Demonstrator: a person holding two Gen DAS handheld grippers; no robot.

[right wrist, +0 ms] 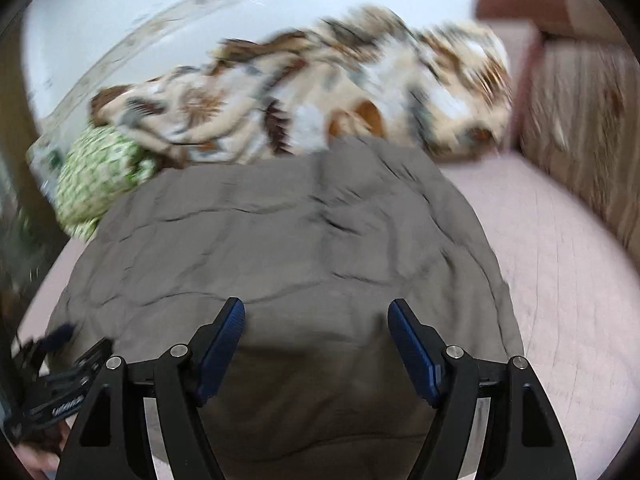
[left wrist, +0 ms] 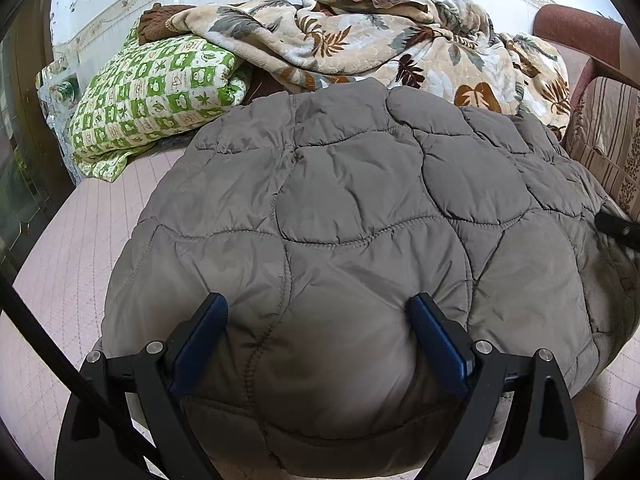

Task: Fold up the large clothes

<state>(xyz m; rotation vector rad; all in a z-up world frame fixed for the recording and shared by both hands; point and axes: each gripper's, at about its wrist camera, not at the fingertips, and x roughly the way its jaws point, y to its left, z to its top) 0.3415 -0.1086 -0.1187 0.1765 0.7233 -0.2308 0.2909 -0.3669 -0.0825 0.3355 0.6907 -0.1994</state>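
Observation:
A grey-brown quilted jacket (left wrist: pixel 344 208) lies folded in a thick bundle on the pink bed sheet (left wrist: pixel 80 248). My left gripper (left wrist: pixel 318 312) is open, its blue-padded fingers (left wrist: pixel 200 344) spread just above the jacket's near part. The right wrist view is blurred by motion. It shows the same jacket (right wrist: pixel 288 240) under my right gripper (right wrist: pixel 316 320), which is open and empty over the jacket's near edge. The left gripper's body (right wrist: pixel 60 384) shows at that view's lower left.
A leaf-print blanket (left wrist: pixel 380 44) is heaped at the back of the bed. A green checked quilt (left wrist: pixel 152 96) lies at the back left. A striped cushion (left wrist: pixel 608 136) and reddish headboard (left wrist: pixel 576 32) stand on the right. Bare pink sheet (right wrist: pixel 552 272) lies right of the jacket.

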